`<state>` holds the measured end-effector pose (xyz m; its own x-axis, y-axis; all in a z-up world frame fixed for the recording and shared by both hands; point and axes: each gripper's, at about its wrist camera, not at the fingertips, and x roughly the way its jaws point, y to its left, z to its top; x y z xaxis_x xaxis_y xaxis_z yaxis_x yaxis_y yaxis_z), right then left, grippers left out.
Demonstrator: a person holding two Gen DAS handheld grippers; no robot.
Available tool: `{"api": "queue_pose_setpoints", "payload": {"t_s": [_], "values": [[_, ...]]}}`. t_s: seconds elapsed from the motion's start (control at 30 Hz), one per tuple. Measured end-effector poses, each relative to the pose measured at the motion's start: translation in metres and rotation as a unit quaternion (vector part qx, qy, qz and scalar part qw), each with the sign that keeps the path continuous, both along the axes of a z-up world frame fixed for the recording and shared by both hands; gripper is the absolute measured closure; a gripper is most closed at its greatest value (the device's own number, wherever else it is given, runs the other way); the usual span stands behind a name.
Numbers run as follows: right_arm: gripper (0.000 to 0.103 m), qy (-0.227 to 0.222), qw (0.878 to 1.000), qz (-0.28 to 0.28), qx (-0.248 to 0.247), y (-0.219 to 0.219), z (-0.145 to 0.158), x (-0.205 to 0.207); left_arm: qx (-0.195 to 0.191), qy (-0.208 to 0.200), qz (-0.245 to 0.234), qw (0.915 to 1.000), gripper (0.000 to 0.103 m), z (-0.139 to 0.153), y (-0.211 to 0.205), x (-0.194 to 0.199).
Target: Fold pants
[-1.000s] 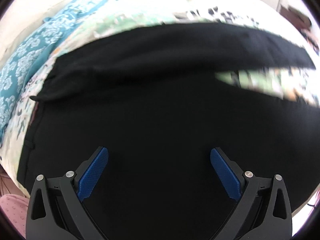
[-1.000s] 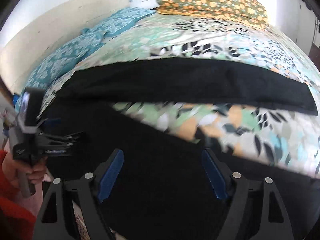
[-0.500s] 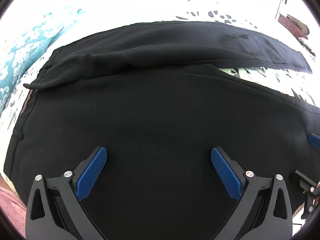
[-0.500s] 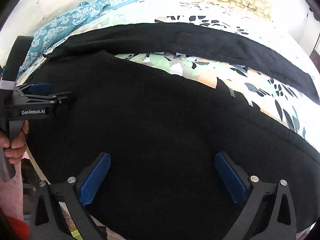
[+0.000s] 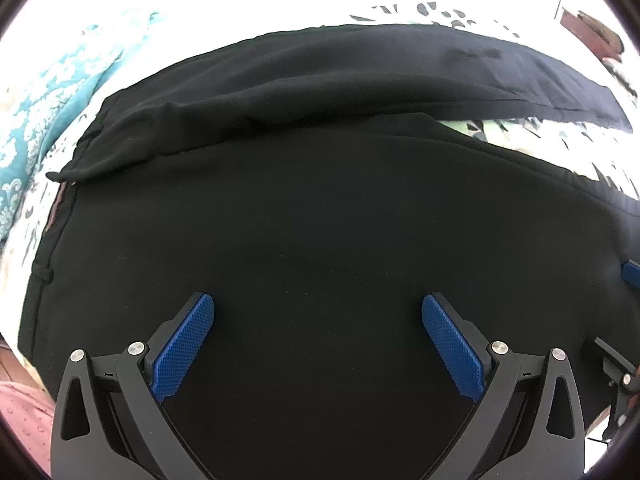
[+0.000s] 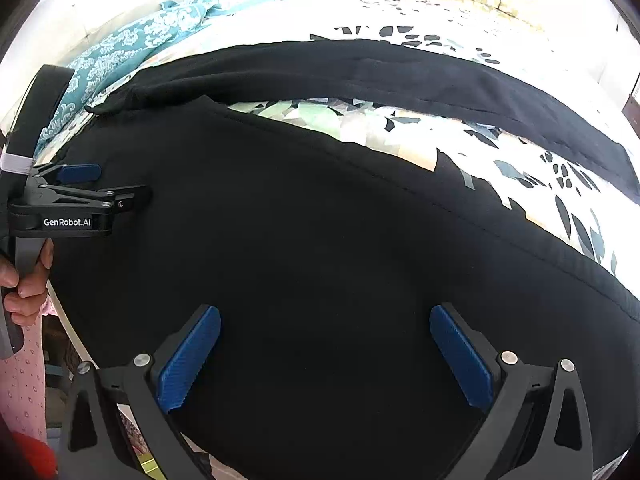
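Right wrist view shows the black pants (image 6: 320,240) running lengthwise from upper left to right, directly under the wide-open, empty right gripper (image 6: 325,354), left gripper (image 6: 80,184) nearer the waistband.

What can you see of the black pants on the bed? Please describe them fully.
The black pants are of plain matte woven cloth and lie spread flat on the floral bedspread. The two legs are apart and bedspread shows between them. Seams run along the legs. No gripper holds them.
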<state>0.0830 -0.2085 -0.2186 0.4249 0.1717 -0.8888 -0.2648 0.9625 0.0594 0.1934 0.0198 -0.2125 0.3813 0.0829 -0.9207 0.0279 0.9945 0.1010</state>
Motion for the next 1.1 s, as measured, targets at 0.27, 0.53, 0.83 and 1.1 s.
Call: {"api": "queue_pose_setpoints", "payload": {"t_s": [0.27,0.53,0.83,1.1], "values": [[0.000,0.016,1.000,0.004,-0.008,0.000,-0.001,0.005,0.001,0.044,0.013,0.9989,0.000,0.000,0.002,0.008],[0.000,0.023,1.000,-0.001,-0.013,0.001,-0.002,0.009,0.002,0.024,0.014,0.9996,0.000,-0.002,0.001,0.003],[0.000,0.046,0.999,-0.013,-0.021,0.007,-0.001,0.020,-0.008,0.020,0.009,0.9997,0.000,-0.001,0.005,0.002],[0.000,0.007,1.000,-0.005,-0.024,-0.044,0.010,-0.002,-0.022,0.001,-0.002,0.9997,0.000,0.003,0.019,-0.006]]}}
